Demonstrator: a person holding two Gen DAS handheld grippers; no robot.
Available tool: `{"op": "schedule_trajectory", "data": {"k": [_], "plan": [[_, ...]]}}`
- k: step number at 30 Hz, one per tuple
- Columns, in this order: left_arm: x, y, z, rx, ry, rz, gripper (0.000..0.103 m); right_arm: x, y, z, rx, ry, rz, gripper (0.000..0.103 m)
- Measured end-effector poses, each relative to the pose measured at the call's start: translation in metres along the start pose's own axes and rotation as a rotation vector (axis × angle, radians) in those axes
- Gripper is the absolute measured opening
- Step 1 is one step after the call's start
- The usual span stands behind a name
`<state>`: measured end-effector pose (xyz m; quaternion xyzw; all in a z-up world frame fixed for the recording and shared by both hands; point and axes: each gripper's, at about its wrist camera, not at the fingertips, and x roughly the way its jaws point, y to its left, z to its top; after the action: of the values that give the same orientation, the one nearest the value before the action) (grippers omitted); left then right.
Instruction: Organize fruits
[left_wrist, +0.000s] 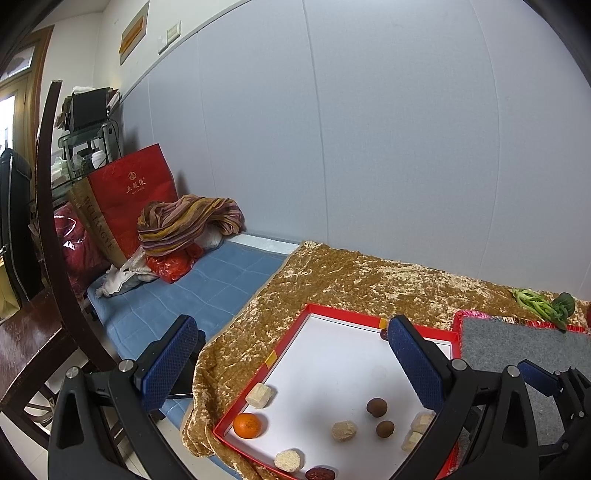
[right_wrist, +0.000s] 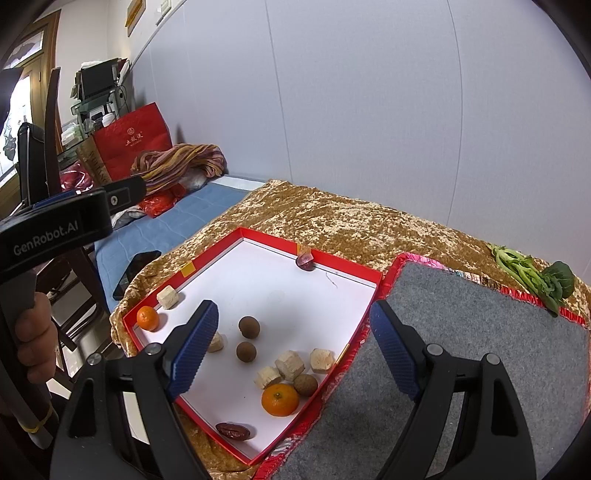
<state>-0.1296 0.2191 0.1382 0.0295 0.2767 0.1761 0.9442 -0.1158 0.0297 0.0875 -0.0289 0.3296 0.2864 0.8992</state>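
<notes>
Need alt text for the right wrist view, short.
The open right gripper hovers empty over a red-rimmed tray holding two tangerines, brown round fruits, pale cut chunks and a red date. A grey mat lies beside the tray, with a leafy green at its far edge.

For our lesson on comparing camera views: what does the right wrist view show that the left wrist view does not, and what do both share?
Only the right wrist view shows a second orange beside a walnut, the phone and the hand holding the left gripper. Only the left wrist view shows the right gripper's fingertip. Both share the red tray, the corner orange, the red date and the greens.
</notes>
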Motion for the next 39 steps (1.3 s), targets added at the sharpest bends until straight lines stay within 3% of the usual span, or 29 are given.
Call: {"op": "schedule_trajectory", "data": {"k": [39], "plan": [[0.0008,-0.0047,0.0015,0.004,0.011,-0.001,0.103,-0.0003,-0.0013,0.0000,0.005,0.000,0.000,0.084]]}}
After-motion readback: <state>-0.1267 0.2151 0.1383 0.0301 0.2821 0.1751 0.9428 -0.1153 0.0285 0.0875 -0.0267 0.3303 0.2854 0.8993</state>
